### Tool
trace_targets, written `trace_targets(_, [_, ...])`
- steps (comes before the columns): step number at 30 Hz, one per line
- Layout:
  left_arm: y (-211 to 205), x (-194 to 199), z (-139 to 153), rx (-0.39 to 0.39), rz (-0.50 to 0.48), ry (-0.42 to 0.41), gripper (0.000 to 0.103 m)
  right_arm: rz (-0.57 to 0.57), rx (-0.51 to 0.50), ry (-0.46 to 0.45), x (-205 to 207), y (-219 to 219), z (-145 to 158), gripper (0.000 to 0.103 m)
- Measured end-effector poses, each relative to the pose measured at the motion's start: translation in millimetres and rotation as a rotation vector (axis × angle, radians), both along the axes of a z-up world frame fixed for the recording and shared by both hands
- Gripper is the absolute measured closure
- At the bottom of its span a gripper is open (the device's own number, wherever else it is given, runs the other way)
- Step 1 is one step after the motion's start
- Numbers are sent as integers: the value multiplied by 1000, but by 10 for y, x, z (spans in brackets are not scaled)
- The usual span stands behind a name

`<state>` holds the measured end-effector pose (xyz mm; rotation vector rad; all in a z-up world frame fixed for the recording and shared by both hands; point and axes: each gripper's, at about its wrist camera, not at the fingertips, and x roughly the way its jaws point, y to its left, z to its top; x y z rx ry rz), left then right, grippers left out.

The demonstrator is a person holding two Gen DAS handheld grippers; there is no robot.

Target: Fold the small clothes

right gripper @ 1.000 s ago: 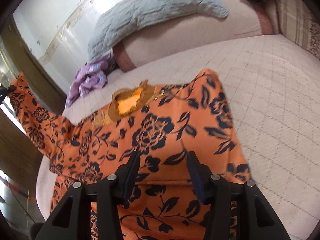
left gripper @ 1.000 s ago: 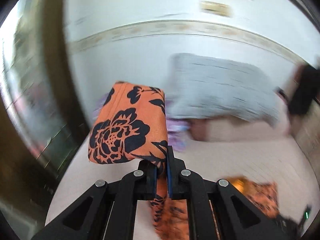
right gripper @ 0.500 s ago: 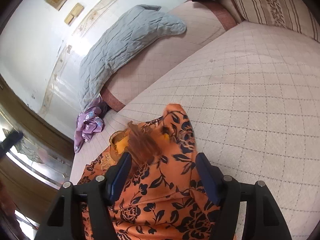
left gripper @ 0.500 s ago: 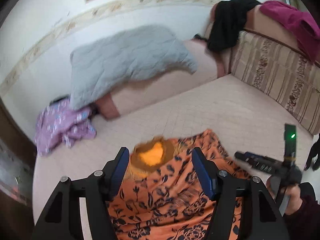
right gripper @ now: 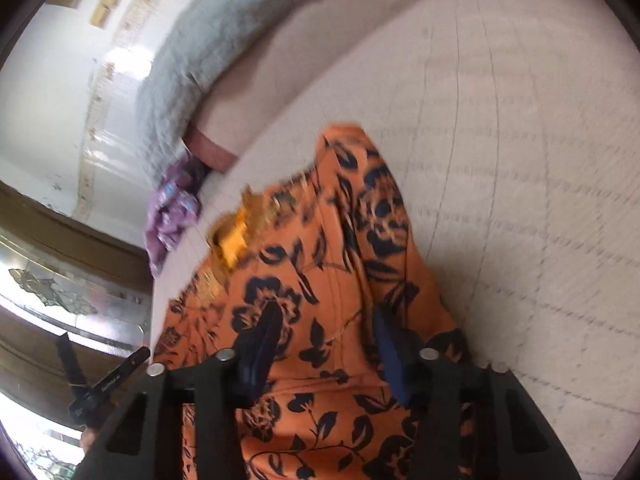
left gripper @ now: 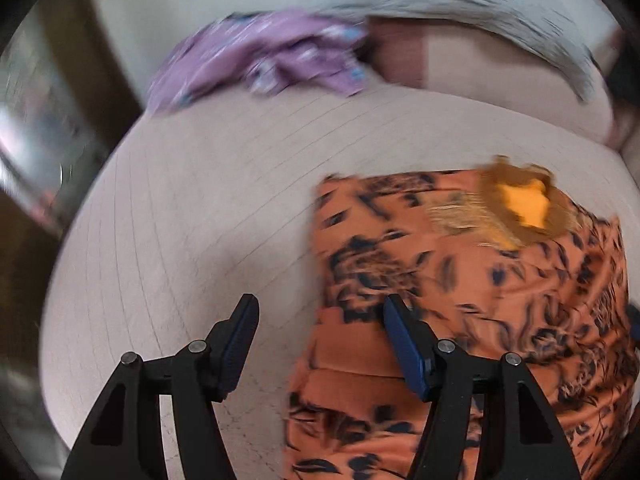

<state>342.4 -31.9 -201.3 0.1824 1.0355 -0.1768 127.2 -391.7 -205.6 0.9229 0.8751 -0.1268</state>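
My left gripper point(left gripper: 318, 334) hangs with jaws apart over the bed point(left gripper: 192, 216), the orange flowered shirt point(left gripper: 460, 300) lying at its 3 o'clock. My right gripper's point(right gripper: 326, 340) jaws have just been closing, still apart astride the shirt's cloth.

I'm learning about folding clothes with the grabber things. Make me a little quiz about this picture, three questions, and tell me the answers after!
1. True or false: the left gripper is squeezing the orange flowered top.
2. What colour is the crumpled cloth lying near the far edge of the bed? A) green B) purple C) red
3. Fill in: the grey quilt lies draped over a ____ bolster.

Key
1. False. Its jaws stand open, with only the top's edge between them.
2. B.
3. Pink. In the right wrist view, the right gripper hangs over the top; its jaws have just been closing, not yet pinching cloth.
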Motion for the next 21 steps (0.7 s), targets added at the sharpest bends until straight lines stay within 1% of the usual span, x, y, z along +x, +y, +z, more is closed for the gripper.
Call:
trace_targets(1, [66,6,-62,-21,15,20,43,12,-47,15,32,44,1,63])
trace_targets(2, [91,17,-133,-24,22,37,56,25,-83,19,46,84,16,69])
trace_targets(3, [112,-6,-216,-27,17,67,61,47,-118,20,69,137,37,79])
trace_targets(4, [125,-32,-256,-35,11,81,72,67,-140,19,86,179,54,86])
trace_targets(5, [138,-109,-296,-58,-1,84,77,81,-168,10,93,226,82,96])
trace_targets(6, [134,-177,-305,-59,-13,71,77,89,-206,-4,90,283,126,96])
trace_targets(7, [99,-284,-299,-27,-44,36,78,92,-240,-13,90,324,172,97])
trace_targets(8, [77,-349,-290,-6,-64,21,79,90,-273,-30,82,349,223,97])
trace_targets(9, [72,-397,-284,-4,-69,18,79,78,-296,-53,57,353,280,97])
trace_targets(10, [79,-432,-267,-11,-68,22,80,53,-313,-90,20,334,363,97])
trace_targets(11, [87,-470,-250,-18,-66,31,81,38,-312,-100,-15,296,426,97])
trace_targets(13, [79,-539,-248,-7,-69,38,81,4,-310,-140,-76,236,511,97])
trace_targets(15, [79,-529,-254,-2,-60,48,81,14,-304,-100,-73,197,474,97])
trace_targets(17, [31,-487,-210,16,-47,57,81,30,-284,6,-15,178,305,97])
trace_targets(19, [-18,-397,-124,24,-54,49,81,82,-217,132,56,148,108,97])
trace_targets(21, [-103,-406,15,25,-80,9,81,62,-149,121,3,60,140,93])
